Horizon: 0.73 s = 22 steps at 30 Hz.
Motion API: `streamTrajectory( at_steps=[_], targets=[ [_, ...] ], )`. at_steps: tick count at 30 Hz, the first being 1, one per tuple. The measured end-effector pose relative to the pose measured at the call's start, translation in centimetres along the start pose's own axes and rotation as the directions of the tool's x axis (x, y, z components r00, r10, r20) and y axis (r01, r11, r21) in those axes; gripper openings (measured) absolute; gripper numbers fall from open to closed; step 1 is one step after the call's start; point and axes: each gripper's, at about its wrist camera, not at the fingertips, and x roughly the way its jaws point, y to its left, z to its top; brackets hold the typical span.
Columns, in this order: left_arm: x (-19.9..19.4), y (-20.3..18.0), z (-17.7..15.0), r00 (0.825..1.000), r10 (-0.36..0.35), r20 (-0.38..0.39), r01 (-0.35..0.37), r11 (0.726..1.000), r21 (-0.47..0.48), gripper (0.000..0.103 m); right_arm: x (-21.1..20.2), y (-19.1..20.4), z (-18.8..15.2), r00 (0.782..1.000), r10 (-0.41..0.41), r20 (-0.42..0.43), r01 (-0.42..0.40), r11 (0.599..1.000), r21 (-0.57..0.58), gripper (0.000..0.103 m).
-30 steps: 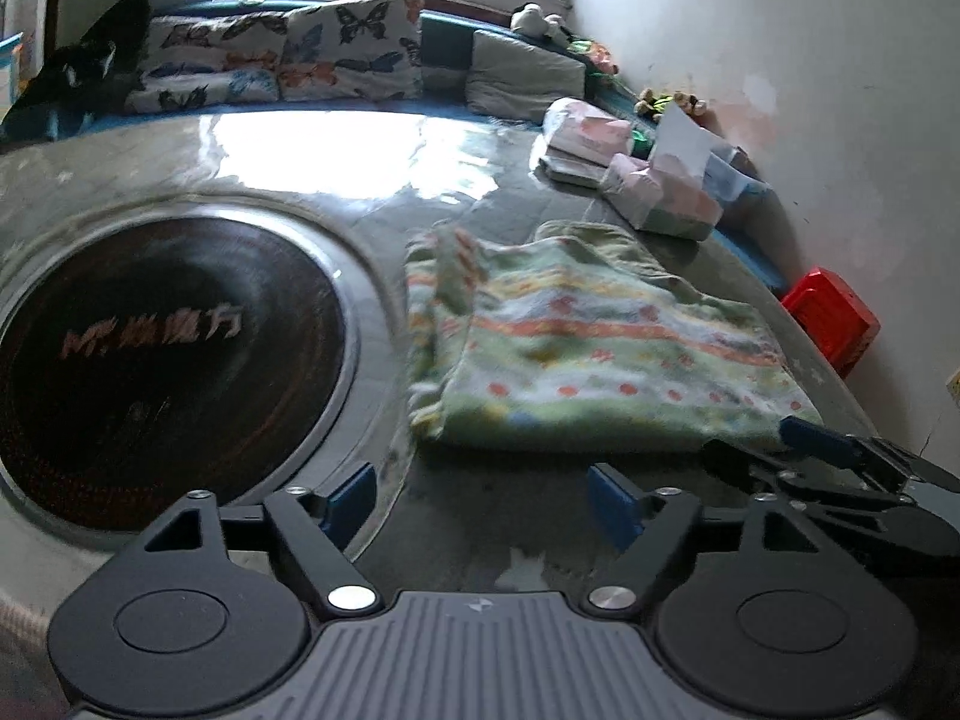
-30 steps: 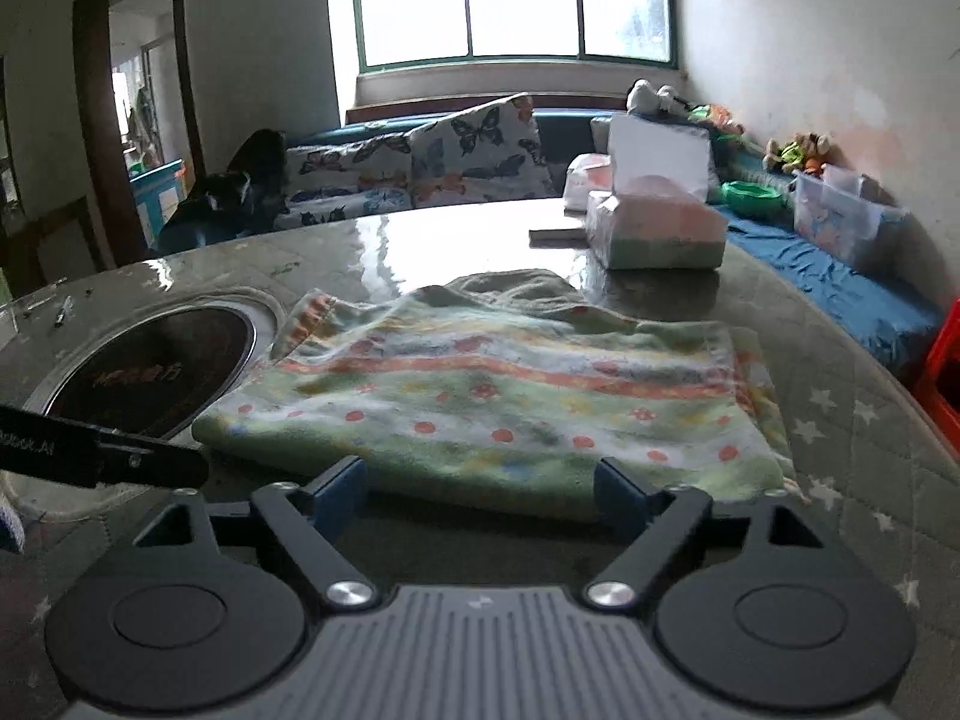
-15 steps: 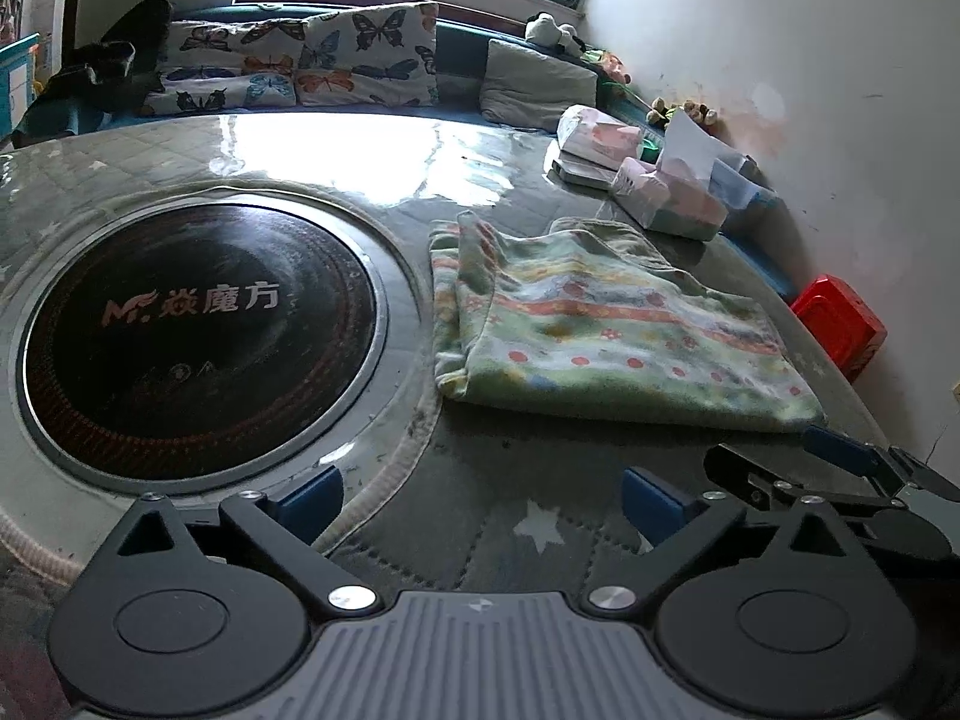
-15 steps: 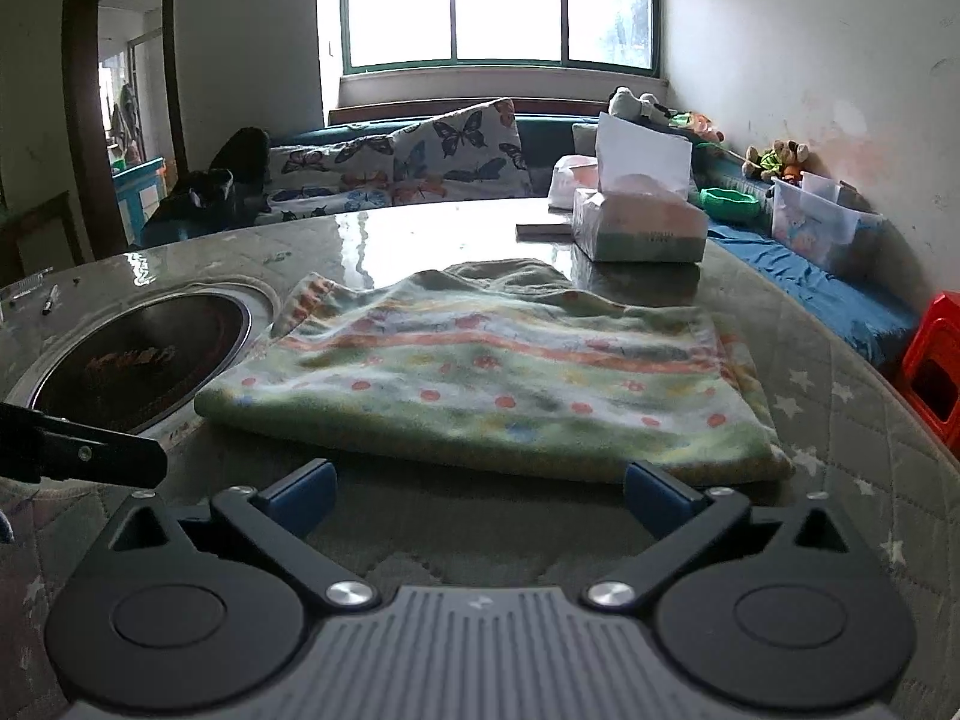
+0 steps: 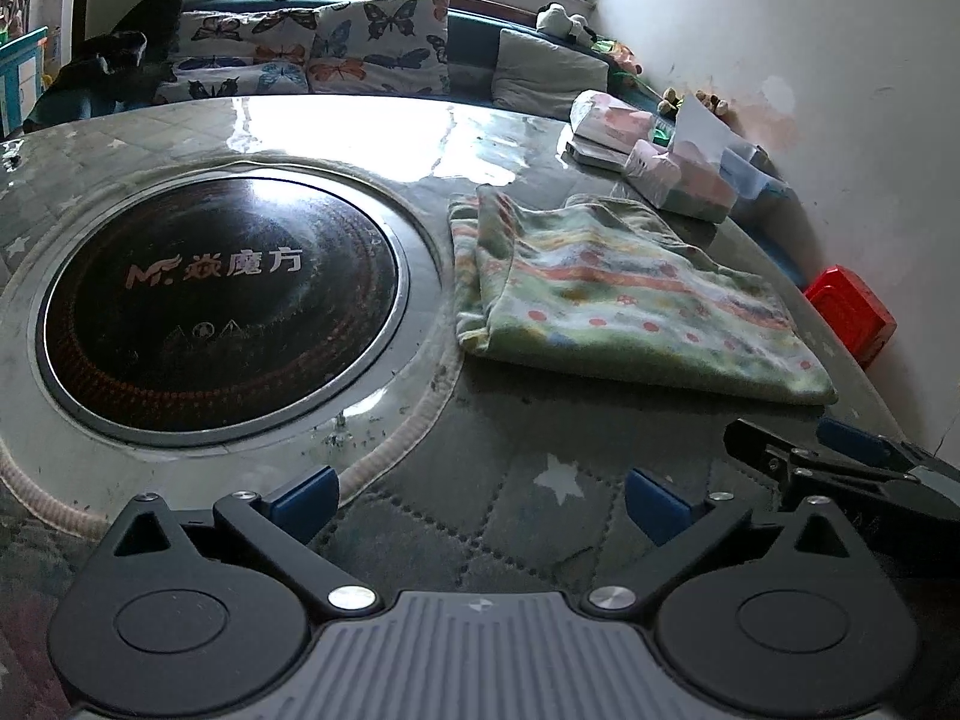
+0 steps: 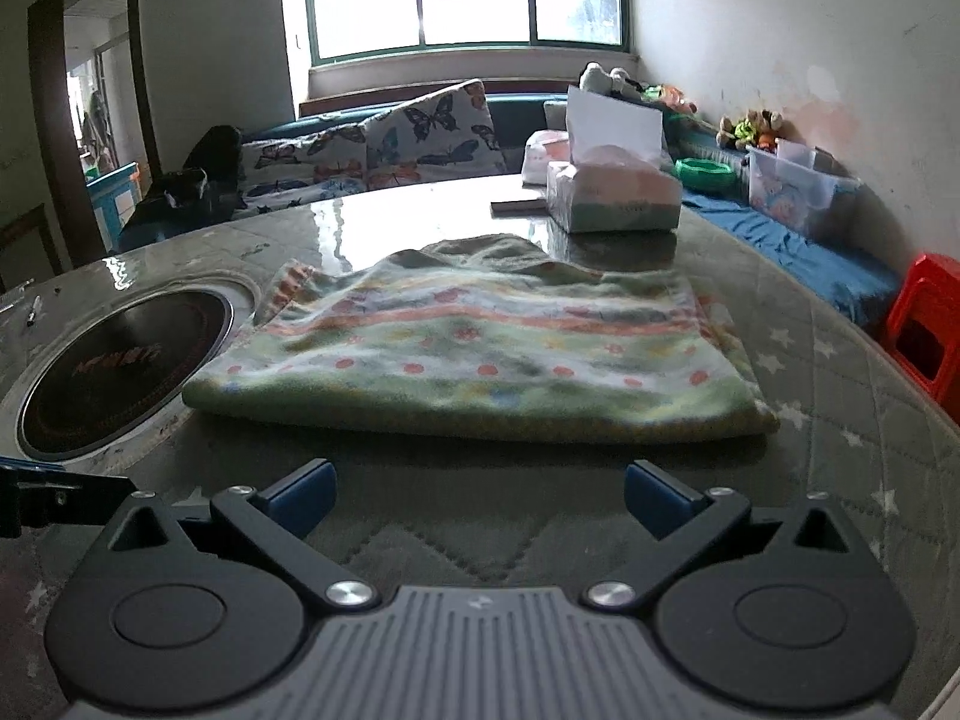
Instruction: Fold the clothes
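A green garment with coloured stripes and dots (image 5: 624, 306) lies folded flat on the round table; it also shows in the right wrist view (image 6: 480, 354). My left gripper (image 5: 480, 495) is open and empty, over the quilted table cover, short of the garment's near left corner. My right gripper (image 6: 480, 489) is open and empty, just in front of the garment's near edge. The right gripper also shows at the right of the left wrist view (image 5: 840, 462), and part of the left gripper shows at the left edge of the right wrist view (image 6: 54, 492).
A round black induction hob (image 5: 216, 300) is set into the table left of the garment. Tissue boxes (image 6: 612, 192) stand behind the garment. A red stool (image 6: 930, 324) stands beyond the table's right edge. A sofa with butterfly cushions (image 5: 336, 54) lies behind.
Both grippers have drawn back from the garment and opened wider. The garment lies still.
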Motion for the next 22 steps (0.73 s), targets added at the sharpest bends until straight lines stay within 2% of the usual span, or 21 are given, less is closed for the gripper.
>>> streamTrajectory(
  at_steps=[22],
  targets=[
    [-0.8,-1.0,-1.3,1.0,0.007,-0.01,-0.007,1.0,-0.011,0.103,-1.2,0.3,-1.0,1.0,0.019,-0.004,-0.018,0.999,0.028,0.103]
  ],
)
